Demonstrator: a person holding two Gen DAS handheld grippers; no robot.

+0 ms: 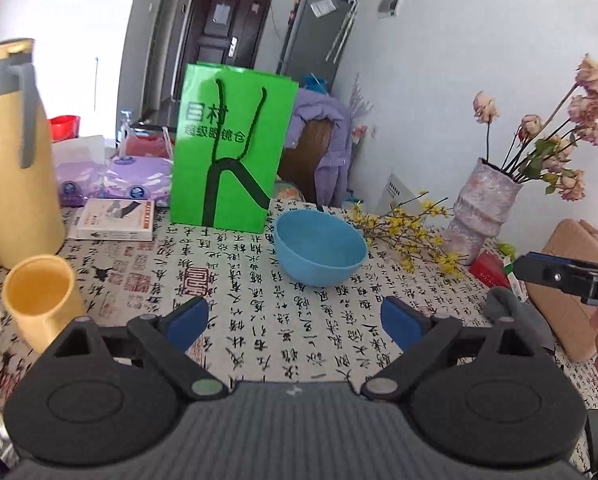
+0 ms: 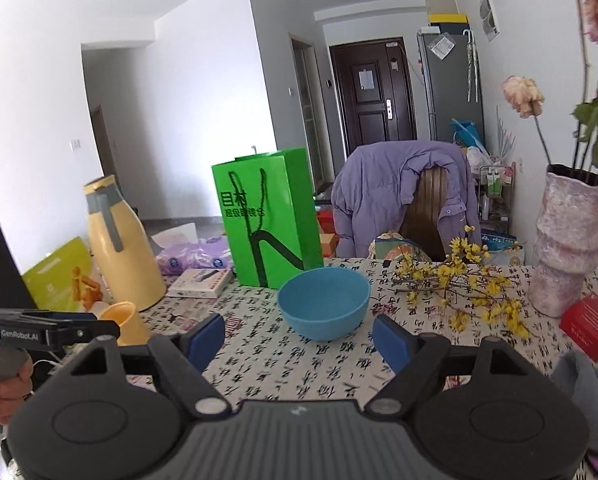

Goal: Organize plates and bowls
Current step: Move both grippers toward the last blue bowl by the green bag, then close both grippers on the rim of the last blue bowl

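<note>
A table [image 1: 283, 344] covered in a cloth printed with black calligraphy and red seals carries a blue bowl [image 1: 319, 249] at its centre. Behind the bowl stands a green paper bag [image 1: 231, 148], with a small white box [image 1: 113, 220], a yellow jug [image 1: 13, 152] and a yellow cup [image 1: 41, 300] to the left. Yellow flowering branches [image 1: 411, 228], a pink vase [image 1: 485, 208] and a red box [image 1: 493, 270] sit to the right.

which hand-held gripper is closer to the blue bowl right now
Right. The right hand-held gripper is open just short of the blue bowl, while the left hand-held gripper, also open, hangs farther back.
</note>
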